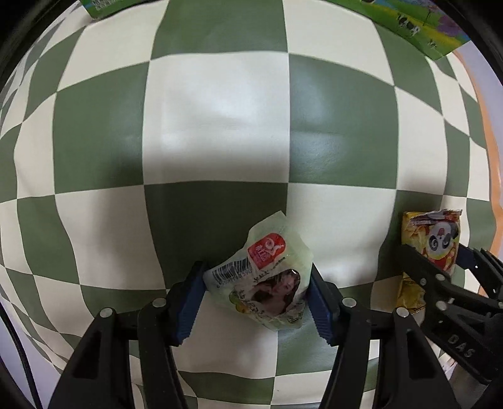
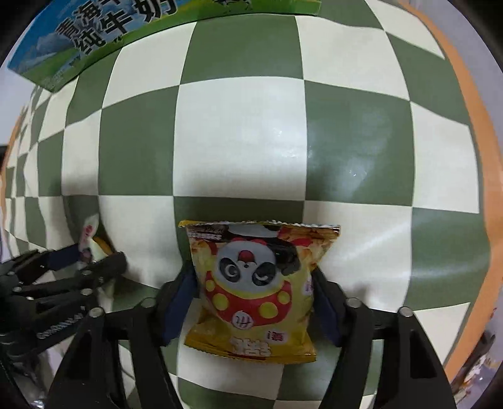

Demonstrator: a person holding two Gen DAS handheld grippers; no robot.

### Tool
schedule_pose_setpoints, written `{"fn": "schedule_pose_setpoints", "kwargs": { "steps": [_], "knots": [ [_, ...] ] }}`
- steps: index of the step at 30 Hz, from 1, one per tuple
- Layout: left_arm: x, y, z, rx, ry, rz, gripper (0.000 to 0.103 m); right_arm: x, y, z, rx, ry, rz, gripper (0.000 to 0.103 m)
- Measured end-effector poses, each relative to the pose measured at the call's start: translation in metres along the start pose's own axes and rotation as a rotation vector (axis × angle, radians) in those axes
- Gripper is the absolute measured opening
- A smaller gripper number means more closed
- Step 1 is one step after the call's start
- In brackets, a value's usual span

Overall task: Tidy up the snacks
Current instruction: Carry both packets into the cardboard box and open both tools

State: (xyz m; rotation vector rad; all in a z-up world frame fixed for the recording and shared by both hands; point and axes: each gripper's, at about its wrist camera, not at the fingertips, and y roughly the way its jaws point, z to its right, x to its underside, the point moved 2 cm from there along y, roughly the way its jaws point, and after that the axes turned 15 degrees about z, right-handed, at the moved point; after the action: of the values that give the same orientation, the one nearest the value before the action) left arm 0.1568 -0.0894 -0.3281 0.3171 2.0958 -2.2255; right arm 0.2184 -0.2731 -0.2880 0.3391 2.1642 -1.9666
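My left gripper (image 1: 256,294) is shut on a small pale green snack packet (image 1: 262,277) with a red logo and a barcode, held above the green-and-cream checkered tablecloth (image 1: 217,126). My right gripper (image 2: 251,299) is shut on a yellow snack bag with a panda face (image 2: 254,283), also above the cloth. In the left wrist view the right gripper and the yellow panda bag (image 1: 430,248) show at the right edge. In the right wrist view the left gripper (image 2: 81,261) and its packet (image 2: 89,239) show at the left edge.
A green and blue milk carton box (image 2: 103,34) stands at the far side of the table; it also shows in the left wrist view (image 1: 415,25). The table's orange edge (image 2: 484,157) runs along the right.
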Motion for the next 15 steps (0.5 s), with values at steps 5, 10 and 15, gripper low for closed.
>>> {"fn": "schedule_pose_setpoints", "kwargs": {
  "steps": [5, 10, 15],
  "knots": [
    [0.012, -0.027, -0.007, 0.025, 0.009, 0.025, 0.058, 0.011, -0.016, -0.019, -0.021, 0.004, 0.025, 0.057],
    [-0.016, -0.067, -0.015, 0.075, 0.014, 0.076, 0.058, -0.004, -0.038, -0.016, -0.086, 0.052, 0.049, 0.055],
    [-0.058, -0.117, -0.015, 0.139, -0.003, 0.146, 0.058, -0.033, -0.073, -0.016, -0.163, 0.106, 0.115, 0.055]
  ]
}}
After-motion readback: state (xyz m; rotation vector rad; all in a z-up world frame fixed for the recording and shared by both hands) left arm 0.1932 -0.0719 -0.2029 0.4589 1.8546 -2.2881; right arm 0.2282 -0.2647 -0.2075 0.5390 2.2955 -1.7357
